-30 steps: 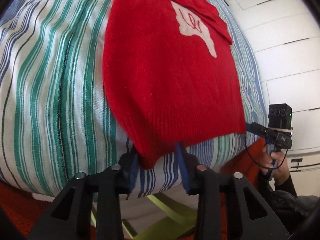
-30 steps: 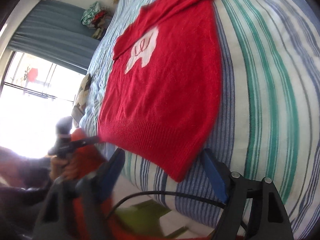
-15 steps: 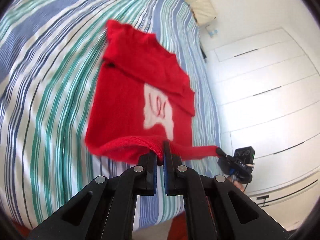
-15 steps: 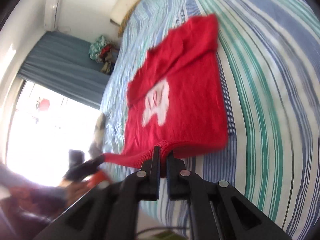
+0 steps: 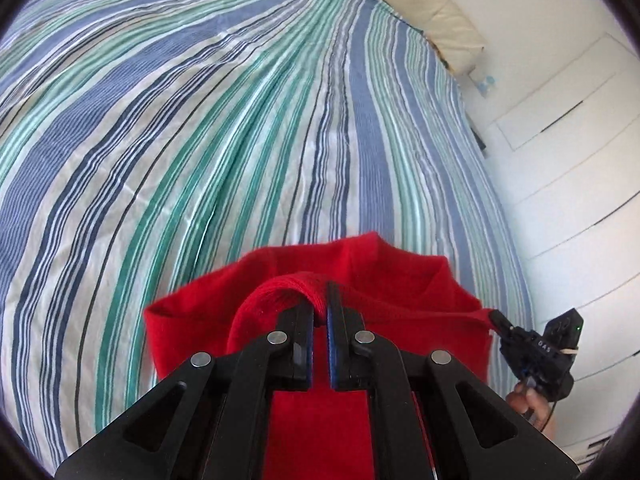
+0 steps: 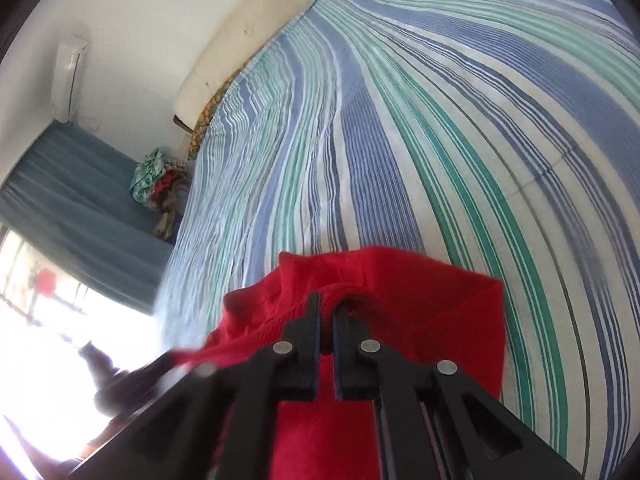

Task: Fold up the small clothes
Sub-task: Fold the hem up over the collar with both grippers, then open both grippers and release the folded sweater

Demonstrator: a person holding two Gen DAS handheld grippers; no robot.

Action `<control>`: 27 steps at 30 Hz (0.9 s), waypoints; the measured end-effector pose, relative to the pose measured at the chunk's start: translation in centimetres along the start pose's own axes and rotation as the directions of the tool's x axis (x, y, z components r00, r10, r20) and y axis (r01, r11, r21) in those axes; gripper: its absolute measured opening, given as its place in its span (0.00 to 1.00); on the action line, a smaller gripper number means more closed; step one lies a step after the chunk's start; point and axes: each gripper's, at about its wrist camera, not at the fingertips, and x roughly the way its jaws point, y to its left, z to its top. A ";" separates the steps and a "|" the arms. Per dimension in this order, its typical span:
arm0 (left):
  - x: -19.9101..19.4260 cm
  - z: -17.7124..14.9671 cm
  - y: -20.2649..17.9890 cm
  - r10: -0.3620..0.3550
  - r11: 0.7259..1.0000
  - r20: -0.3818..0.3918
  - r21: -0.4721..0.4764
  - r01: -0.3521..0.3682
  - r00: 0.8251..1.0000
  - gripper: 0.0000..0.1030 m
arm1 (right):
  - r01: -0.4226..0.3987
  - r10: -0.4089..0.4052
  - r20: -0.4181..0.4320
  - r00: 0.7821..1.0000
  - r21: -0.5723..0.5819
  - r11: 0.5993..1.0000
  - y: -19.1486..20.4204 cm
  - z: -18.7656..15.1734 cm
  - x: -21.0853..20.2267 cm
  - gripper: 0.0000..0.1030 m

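Mid-fold: left gripper [image 5: 320,312] & right gripper [image 6: 326,316] each clamp the ribbed hem of the red sweater [image 5: 400,276], which lies doubled over on the striped bed [image 5: 240,120]. Hem not yet laid down; further folds prob. left.

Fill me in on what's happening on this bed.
A person is folding a red sweater on the striped bedspread, with handheld tongs in each hand. The left tongs and the right tongs are each shut on a bottom corner of the ribbed hem, which is lifted over the rest of the sweater towards its far end. The fold is not laid down yet.
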 end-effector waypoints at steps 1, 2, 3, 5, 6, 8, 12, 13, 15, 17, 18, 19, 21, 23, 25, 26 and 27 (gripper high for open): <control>0.9 0.4 0.2 0.030 1.000 -0.012 -0.007 -0.030 0.999 0.09 | 0.008 -0.008 0.001 1.000 0.000 1.000 -0.2 0.4 0.8 0.05; 1.6 0.7 0.7 0.068 0.997 -0.026 -0.026 -0.068 0.997 0.14 | 0.013 -0.013 -0.001 1.000 0.001 1.000 -0.3 0.6 1.7 0.05; 2.2 1.1 1.2 0.112 0.992 -0.041 -0.050 -0.114 0.993 0.38 | 0.017 -0.017 -0.004 1.000 0.002 1.000 -0.4 0.8 2.5 0.08; 2.4 1.9 2.4 0.158 0.980 -0.048 -0.112 -0.163 0.986 0.67 | 0.046 -0.046 -0.005 0.999 -0.007 0.999 -0.5 1.1 3.4 0.23; 1.8 2.1 2.8 0.163 0.977 -0.033 -0.134 -0.166 0.986 0.68 | 0.048 -0.048 -0.001 0.999 -0.012 0.999 -0.5 1.2 3.5 0.39; 0.2 2.2 3.1 0.153 0.978 -0.003 -0.145 -0.152 0.988 0.68 | 0.031 -0.030 0.021 0.999 -0.030 0.999 -0.1 1.3 2.7 0.52; -3.9 -0.3 0.4 0.132 0.991 0.080 -0.012 -0.132 0.988 0.70 | 0.089 -0.081 0.050 0.995 -0.202 0.975 2.4 0.8 -0.1 0.52; -4.6 -1.7 -0.6 0.113 0.992 0.088 0.042 -0.118 0.990 0.71 | 0.083 -0.076 0.034 0.996 -0.266 0.960 3.5 0.0 -0.7 0.52; -5.1 -4.6 -2.4 0.074 0.986 0.083 0.140 -0.086 0.994 0.84 | 0.035 -0.050 -0.028 0.998 -0.400 0.916 5.6 -2.6 -1.6 0.52; -4.7 -8.4 -3.2 0.070 0.972 0.052 0.221 -0.080 0.996 0.91 | -0.021 -0.044 -0.116 0.992 -0.505 0.863 6.6 -6.1 -2.0 0.51; -3.9 -10.1 -3.2 0.098 0.961 0.025 0.259 -0.101 0.995 0.91 | -0.023 -0.069 -0.150 0.986 -0.540 0.841 6.4 -7.8 -2.0 0.51; -2.8 -11.3 -3.0 0.143 0.950 -0.008 0.282 -0.135 0.990 0.90 | -0.004 -0.116 -0.177 0.977 -0.563 0.826 5.6 -9.4 -1.7 0.51; -1.4 -13.1 -1.9 0.226 0.936 -0.058 0.291 -0.200 0.972 0.74 | 0.096 -0.242 -0.190 0.951 -0.563 0.821 2.0 -11.8 -2.0 0.40; -2.9 -14.3 -1.8 0.236 0.935 -0.037 0.280 -0.217 0.971 0.71 | 0.134 -0.242 -0.159 0.957 -0.497 0.858 -0.7 -12.3 -4.3 0.32; -5.3 -15.4 -2.3 0.217 0.945 0.004 0.251 -0.211 0.976 0.86 | 0.197 -0.263 -0.087 0.961 -0.453 0.869 -0.9 -12.7 -7.6 0.45; -6.3 -16.0 -2.8 0.208 0.946 0.026 0.247 -0.208 0.978 0.88 | 0.223 -0.272 -0.049 0.961 -0.446 0.867 -0.7 -13.1 -9.3 0.58; -7.3 -16.8 -3.3 0.204 0.945 0.051 0.252 -0.210 0.978 0.89 | 0.217 -0.252 -0.021 0.967 -0.445 0.869 -0.4 -13.7 -10.8 0.61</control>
